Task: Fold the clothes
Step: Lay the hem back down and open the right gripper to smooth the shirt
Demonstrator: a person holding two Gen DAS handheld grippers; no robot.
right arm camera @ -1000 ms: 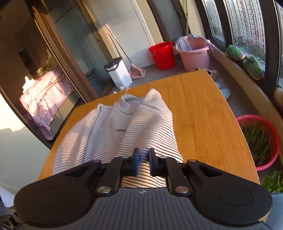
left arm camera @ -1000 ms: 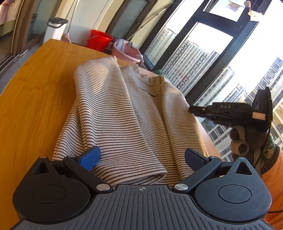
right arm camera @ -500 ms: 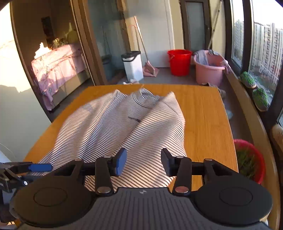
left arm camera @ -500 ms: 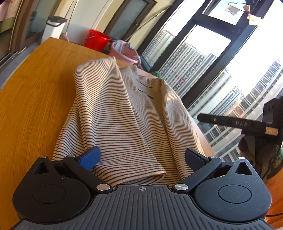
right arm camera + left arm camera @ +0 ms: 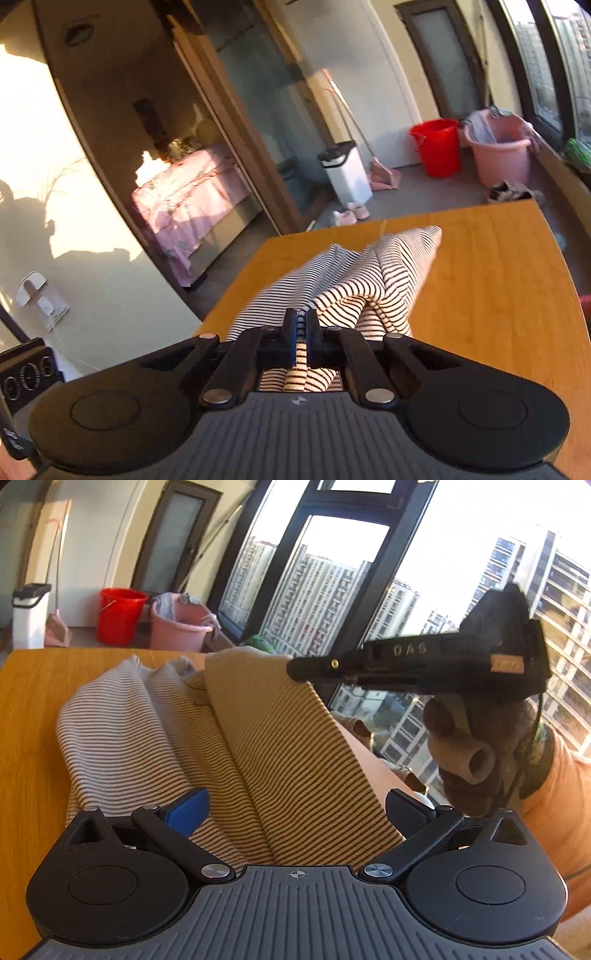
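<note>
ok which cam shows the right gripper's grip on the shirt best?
Right wrist view: the right gripper has its jaws shut on a fold of the striped shirt, seen close up. The left wrist view shows that gripper from the side, lifting the shirt's edge, pinch point unclear.

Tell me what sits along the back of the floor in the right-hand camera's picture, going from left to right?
White bin → pink dustpan → red bucket → pink tub. All stand on the floor beyond the far edge of the wooden table.
</note>
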